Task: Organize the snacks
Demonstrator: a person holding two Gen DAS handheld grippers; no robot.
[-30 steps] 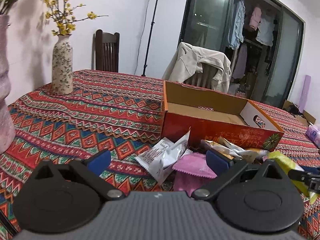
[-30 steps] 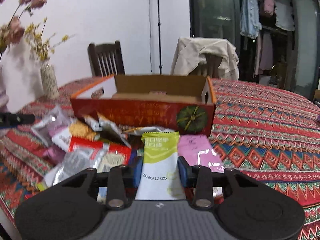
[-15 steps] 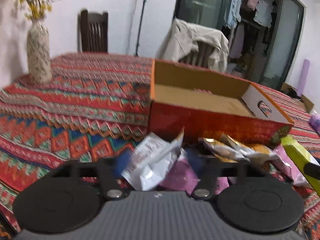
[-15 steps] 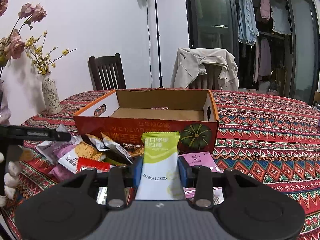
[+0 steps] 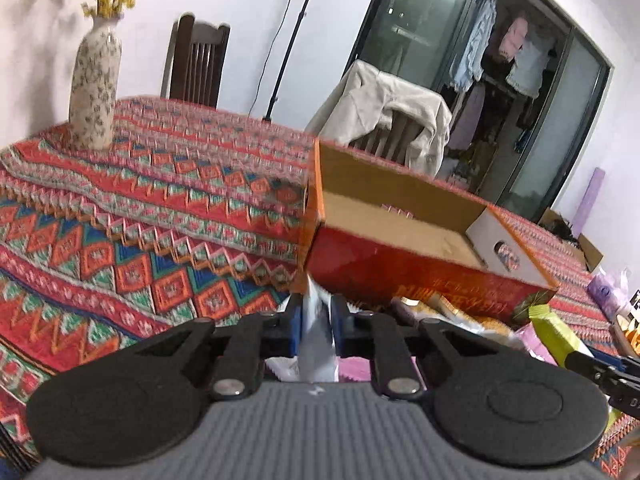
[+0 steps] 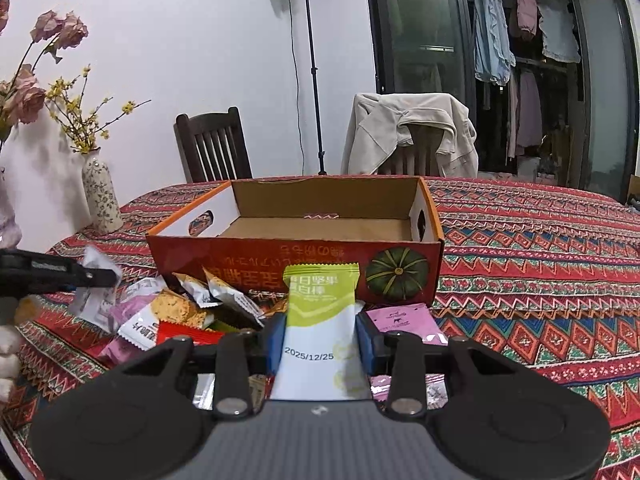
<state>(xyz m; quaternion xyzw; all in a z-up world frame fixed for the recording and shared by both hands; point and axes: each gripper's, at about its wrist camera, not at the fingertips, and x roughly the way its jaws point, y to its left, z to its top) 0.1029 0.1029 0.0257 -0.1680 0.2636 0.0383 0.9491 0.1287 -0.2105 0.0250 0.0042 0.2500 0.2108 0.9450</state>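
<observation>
Left claw (image 5: 316,320) clamped on silver packet (image 5: 316,344), right claw (image 6: 320,336) clamped on green packet (image 6: 320,320), open box (image 6: 296,248) just ahead

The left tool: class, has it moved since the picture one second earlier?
Yes. The left tool has shut on a white packet and swung right: the vase sits farther left in its view.

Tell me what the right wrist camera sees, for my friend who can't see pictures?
The right gripper holds a green-and-white snack packet upright before an open, empty orange-red cardboard box. More wrapped snacks lie scattered left on the patterned red tablecloth.
</observation>
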